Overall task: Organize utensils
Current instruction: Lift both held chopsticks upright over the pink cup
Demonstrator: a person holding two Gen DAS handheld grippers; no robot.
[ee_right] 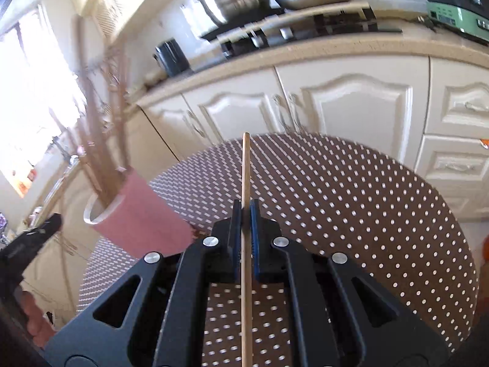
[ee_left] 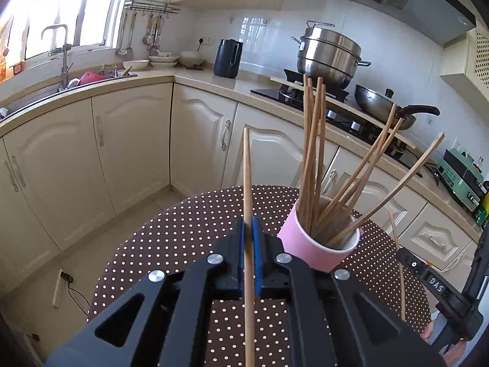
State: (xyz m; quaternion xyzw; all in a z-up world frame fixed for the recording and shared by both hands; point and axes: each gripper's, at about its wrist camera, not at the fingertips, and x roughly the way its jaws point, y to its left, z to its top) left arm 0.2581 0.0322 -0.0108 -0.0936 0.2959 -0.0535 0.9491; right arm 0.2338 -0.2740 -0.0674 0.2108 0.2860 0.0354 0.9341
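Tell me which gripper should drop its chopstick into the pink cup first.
Left, probably. The left gripper is shut on its chopstick with the pink cup right beside its fingertips. The right gripper, shut on its own chopstick, has the cup farther off to its side, and its view is blurred.

One pink cup [ee_left: 311, 244], right of the left jaws, holds about nine chopsticks [ee_left: 311, 153]; the exact count is unclear. One chopstick [ee_left: 248, 214] sits between the left jaws, one stick [ee_right: 245, 214] between the right jaws.
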